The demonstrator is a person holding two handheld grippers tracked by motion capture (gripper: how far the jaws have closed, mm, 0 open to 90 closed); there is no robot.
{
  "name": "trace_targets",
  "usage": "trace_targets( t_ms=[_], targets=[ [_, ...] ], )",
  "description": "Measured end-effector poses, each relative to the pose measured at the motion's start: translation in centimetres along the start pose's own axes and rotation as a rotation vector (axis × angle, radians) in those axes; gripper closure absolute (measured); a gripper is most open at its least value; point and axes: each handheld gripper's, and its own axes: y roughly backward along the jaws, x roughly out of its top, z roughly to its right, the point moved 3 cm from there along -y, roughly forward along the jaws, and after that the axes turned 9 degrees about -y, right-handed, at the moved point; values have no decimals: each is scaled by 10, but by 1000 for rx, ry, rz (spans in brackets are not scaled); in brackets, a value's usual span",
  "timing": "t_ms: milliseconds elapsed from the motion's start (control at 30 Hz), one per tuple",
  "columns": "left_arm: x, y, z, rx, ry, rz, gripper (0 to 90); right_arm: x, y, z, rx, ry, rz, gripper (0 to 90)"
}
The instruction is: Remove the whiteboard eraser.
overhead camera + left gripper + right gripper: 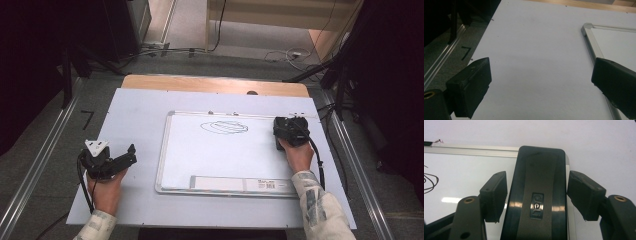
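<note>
right tool (537, 195) straddles black eraser (537, 195) at whiteboard (200, 150) far right corner, pads just beside it, grip unclear. left tool (541, 82) jaws wide apart over table (536, 37), left of whiteboard.

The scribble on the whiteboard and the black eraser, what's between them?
Nothing: bare white board surface separates the scribble from the black eraser at the right claw, as the high view shows.

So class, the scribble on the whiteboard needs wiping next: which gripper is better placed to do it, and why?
Right. The right gripper already straddles the black eraser at the whiteboard's right edge, near the scribble. The left gripper is open with nothing in it, off the board's left side.
</note>
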Motion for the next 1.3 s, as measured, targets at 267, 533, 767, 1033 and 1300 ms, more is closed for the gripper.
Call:
trace_targets(
  t_ms=[267, 533, 767, 1033, 1300],
  targets=[
    [0, 0, 0, 0, 1, -2, 32, 7, -5, -2, -24, 23, 8, 314],
    [-1, 0, -2, -1, 6, -6, 32, 10, -12, 0, -13, -10, -23, 343],
    [-1, -1, -1, -3, 8, -7, 32, 10, -13, 1, -7, -18, -34, 336],
    [-1, 0, -2, -3, 9, -7, 32, 9, -16, 1, -7, -11, -56, 325],
    [-1, 0, -2, -2, 14, -7, 32, 7, -18, -2, -15, 17, -49, 358]
  ],
)
